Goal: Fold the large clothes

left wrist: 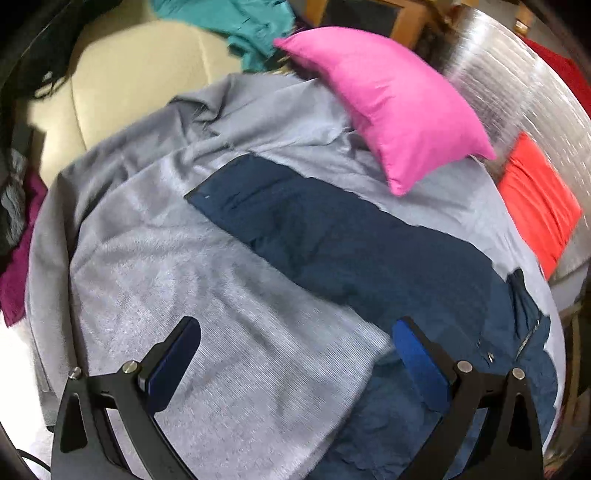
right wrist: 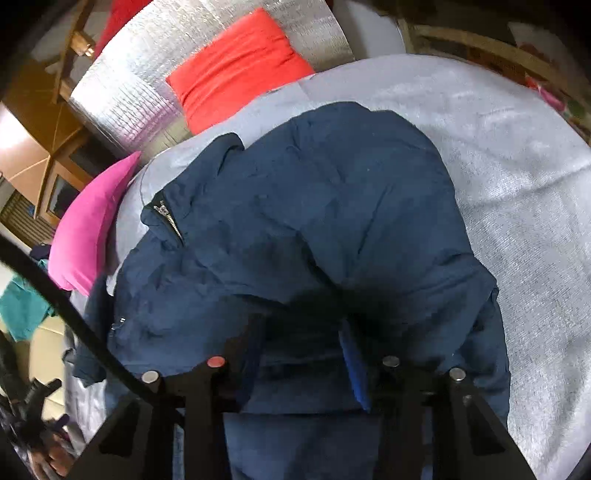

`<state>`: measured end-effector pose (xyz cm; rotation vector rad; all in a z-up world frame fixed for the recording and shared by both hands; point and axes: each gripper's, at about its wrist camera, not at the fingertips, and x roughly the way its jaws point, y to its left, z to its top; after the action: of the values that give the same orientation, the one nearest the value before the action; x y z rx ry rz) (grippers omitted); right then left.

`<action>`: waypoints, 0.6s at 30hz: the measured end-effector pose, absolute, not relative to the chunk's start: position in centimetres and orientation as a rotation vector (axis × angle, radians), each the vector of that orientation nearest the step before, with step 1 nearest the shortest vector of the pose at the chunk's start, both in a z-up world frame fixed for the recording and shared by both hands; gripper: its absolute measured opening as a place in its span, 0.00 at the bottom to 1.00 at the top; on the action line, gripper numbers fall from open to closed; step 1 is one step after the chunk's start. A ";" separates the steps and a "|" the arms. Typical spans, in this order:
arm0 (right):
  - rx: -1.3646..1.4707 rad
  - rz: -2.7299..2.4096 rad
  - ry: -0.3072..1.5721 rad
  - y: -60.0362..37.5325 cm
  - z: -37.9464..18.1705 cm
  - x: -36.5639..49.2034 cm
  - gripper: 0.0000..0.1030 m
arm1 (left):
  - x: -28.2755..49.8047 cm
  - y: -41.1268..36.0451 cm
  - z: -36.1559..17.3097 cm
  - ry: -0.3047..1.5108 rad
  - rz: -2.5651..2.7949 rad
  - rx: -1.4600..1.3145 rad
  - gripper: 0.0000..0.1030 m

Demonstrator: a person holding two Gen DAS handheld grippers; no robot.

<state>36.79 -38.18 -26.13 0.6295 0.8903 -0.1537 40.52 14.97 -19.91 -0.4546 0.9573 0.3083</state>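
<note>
A navy blue zip jacket (left wrist: 332,243) lies on a grey fleece blanket (left wrist: 166,266), one sleeve stretched out toward the far left. My left gripper (left wrist: 295,350) is open and empty, hovering above the blanket just left of the jacket's body. In the right wrist view the jacket (right wrist: 314,206) is bunched up with its zipper (right wrist: 170,221) at the left. My right gripper (right wrist: 306,354) is shut on a fold of the jacket's fabric, which drapes over and hides most of both fingers.
A pink pillow (left wrist: 388,110) and a red pillow (left wrist: 535,206) lie at the blanket's far edge against a silver foil mat (left wrist: 517,92). A teal garment (left wrist: 240,26) lies on a cream seat (left wrist: 140,85). Magenta cloth (left wrist: 18,258) hangs at the left.
</note>
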 end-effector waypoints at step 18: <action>0.625 0.135 0.774 -31.1 -26.4 35.5 0.56 | 45.9 21.2 -27.6 0.916 0.090 -0.995 0.66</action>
<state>35.50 -31.05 -26.39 0.6253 0.7742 0.1348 45.93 21.19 -27.65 -0.9951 0.9158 0.0902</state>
